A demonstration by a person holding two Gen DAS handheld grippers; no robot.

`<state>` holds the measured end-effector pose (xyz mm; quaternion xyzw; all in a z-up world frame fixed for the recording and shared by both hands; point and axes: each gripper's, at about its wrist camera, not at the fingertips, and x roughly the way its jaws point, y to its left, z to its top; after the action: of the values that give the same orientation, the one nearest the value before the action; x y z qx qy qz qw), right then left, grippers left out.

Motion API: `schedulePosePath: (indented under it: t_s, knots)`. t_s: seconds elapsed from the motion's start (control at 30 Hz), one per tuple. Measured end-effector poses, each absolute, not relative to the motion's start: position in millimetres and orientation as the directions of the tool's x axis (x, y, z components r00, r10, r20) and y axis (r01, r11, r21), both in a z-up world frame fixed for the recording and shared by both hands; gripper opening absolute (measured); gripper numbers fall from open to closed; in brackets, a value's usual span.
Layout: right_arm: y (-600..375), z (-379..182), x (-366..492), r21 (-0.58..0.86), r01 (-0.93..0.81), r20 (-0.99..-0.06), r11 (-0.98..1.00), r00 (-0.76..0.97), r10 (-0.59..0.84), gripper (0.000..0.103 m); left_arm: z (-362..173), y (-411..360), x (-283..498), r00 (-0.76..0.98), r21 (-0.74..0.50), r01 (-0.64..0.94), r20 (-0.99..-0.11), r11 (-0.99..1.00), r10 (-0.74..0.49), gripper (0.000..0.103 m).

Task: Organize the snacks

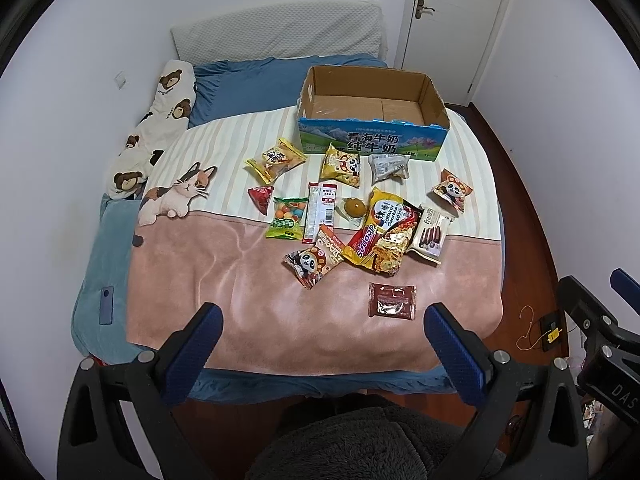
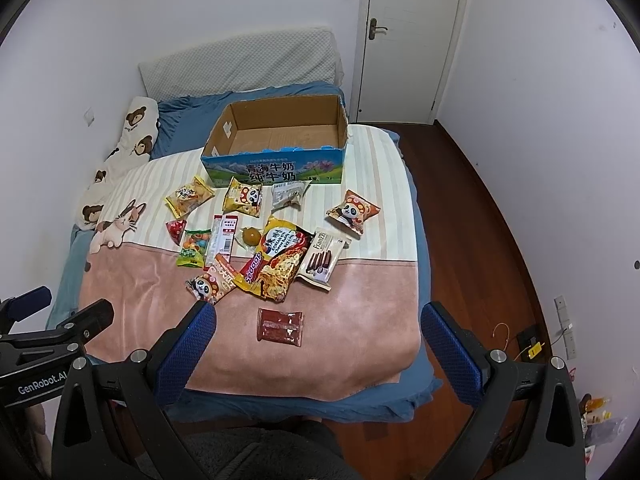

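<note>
Both my grippers hang spread and empty over the foot of the bed, snacks scattered ahead.

My left gripper (image 1: 322,326) and right gripper (image 2: 318,326) show ribbed blue fingers (image 2: 186,354) set wide apart, grasping nothing. The crinkly snack packets (image 1: 384,230) lie loose on the plush pink-and-striped blanket (image 1: 240,300); a flat dark red sachet (image 2: 280,326) sits nearest, apart from the pile. Just beyond them stands the open rectangular cardboard box (image 1: 370,140), its bare brown floor showing.
</note>
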<state>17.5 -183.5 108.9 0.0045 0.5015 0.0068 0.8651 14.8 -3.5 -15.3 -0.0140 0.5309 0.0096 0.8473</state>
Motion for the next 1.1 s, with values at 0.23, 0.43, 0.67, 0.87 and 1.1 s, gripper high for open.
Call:
schedulePosePath:
  t_s: [0.23, 0.43, 0.67, 0.87, 1.1]
  knots:
    - [-183.7, 109.0, 18.0, 0.017, -0.008, -0.869, 1.000, 0.495, 0.019, 0.103, -16.7, -10.0, 21.1, 0.433, -0.012, -0.027, -0.902, 1.000, 0.001, 0.103]
    - [-185.0, 109.5, 19.1, 0.019, -0.007, -0.870, 1.000, 0.493, 0.021, 0.103, -16.6, -12.3, 22.9, 0.433, -0.010, -0.026, -0.902, 1.000, 0.002, 0.103]
    - [-185.2, 109.2, 18.4, 0.020, -0.008, -0.869, 1.000, 0.494, 0.021, 0.103, -11.2, -14.8, 26.3, 0.436, -0.014, -0.022, -0.900, 1.000, -0.003, 0.103]
    - [-185.3, 108.7, 18.2, 0.021, -0.008, -0.870, 1.000, 0.493, 0.022, 0.103, -11.1, -15.0, 26.5, 0.437, -0.013, -0.022, -0.899, 1.000, -0.002, 0.103]
    - [-184.5, 109.1, 17.1, 0.022, -0.008, -0.869, 1.000, 0.494, 0.023, 0.103, -10.5, -14.3, 26.8, 0.439, -0.014, -0.021, -0.898, 1.000, -0.004, 0.103]
